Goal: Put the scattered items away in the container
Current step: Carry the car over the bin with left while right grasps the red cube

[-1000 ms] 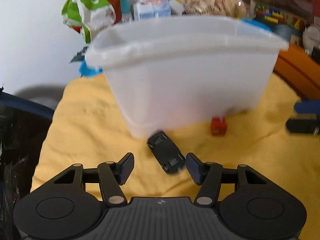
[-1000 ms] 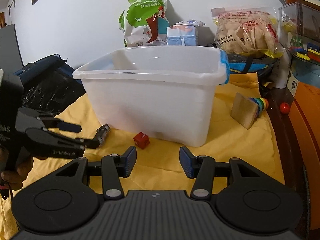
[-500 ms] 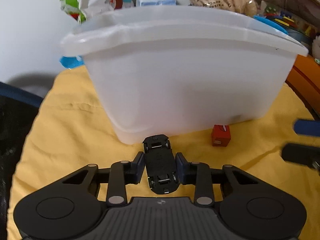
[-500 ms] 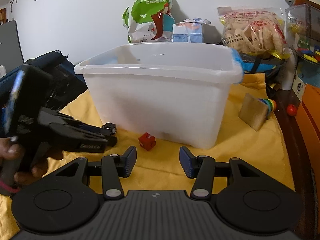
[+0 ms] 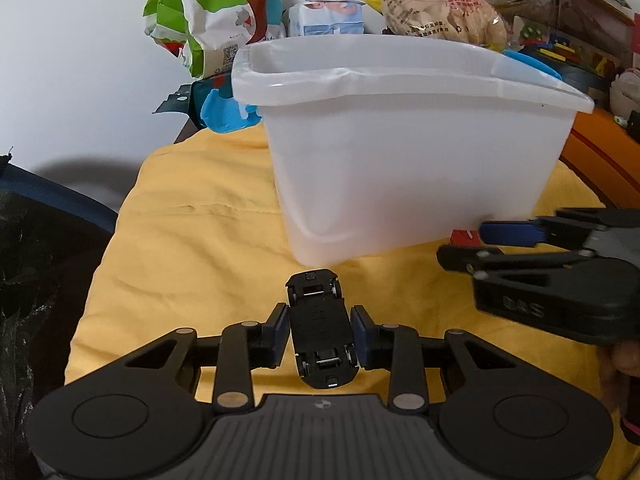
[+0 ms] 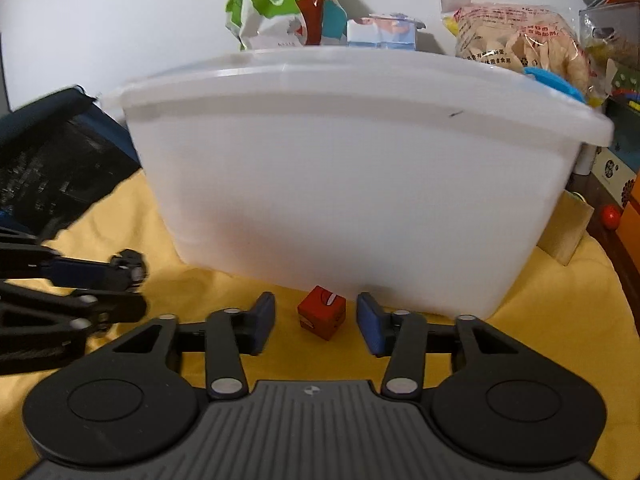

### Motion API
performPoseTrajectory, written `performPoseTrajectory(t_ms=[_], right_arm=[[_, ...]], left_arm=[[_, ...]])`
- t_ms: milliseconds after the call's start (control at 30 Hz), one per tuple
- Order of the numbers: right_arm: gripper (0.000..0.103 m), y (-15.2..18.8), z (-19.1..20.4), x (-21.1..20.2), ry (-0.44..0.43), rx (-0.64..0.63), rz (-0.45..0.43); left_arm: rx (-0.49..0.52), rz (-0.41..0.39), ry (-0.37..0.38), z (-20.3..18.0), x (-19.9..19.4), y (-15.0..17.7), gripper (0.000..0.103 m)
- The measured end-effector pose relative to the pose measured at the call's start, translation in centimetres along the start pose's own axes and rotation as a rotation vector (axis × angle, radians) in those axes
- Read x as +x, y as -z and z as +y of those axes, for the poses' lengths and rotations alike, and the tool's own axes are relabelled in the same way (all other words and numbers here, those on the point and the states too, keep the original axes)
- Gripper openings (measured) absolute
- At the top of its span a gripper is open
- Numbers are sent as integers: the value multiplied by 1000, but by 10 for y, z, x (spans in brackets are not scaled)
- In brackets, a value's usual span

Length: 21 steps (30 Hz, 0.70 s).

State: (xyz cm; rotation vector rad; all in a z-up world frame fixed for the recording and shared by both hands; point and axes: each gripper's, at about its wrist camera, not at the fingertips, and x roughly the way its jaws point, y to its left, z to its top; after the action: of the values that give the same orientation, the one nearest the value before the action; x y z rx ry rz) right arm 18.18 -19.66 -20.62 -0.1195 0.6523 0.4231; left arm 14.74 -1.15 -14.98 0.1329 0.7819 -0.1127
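My left gripper is shut on a black toy car, underside up, held just above the yellow cloth in front of the white plastic bin. My right gripper is open, low on the cloth, with a small red cube lying between its fingers, apart from both pads. The bin stands right behind the cube. The left gripper with the car's end shows at the left of the right wrist view. The right gripper shows at the right of the left wrist view, hiding most of the cube.
Snack bags and a carton stand behind the bin by the wall. A wooden block and a red ball lie to the bin's right. A dark bag lies left of the yellow cloth.
My left gripper closed on the black car and lifted it, drawing back from the bin. My right gripper moved forward and down until the red cube lay between its open fingers.
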Motion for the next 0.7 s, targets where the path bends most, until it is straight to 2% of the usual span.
performPoseTrajectory(t_ms=[67, 233, 367, 533, 700], right_arm=[[29, 1, 0, 7, 15, 14, 20], [29, 6, -2, 2, 23, 29, 18], [29, 5, -5, -17, 14, 40, -12], [29, 2, -8, -55, -22, 37, -40], [29, -18, -12, -97, -56, 39, -81]], left_arm=[[-5, 8, 4, 3, 2, 2, 37], [-20, 10, 14, 7, 1, 3, 37], [-23, -3, 25, 8, -9, -2, 37], [-40, -21, 35, 10, -34, -15, 37], [-14, -45, 21, 4, -65, -36, 37]])
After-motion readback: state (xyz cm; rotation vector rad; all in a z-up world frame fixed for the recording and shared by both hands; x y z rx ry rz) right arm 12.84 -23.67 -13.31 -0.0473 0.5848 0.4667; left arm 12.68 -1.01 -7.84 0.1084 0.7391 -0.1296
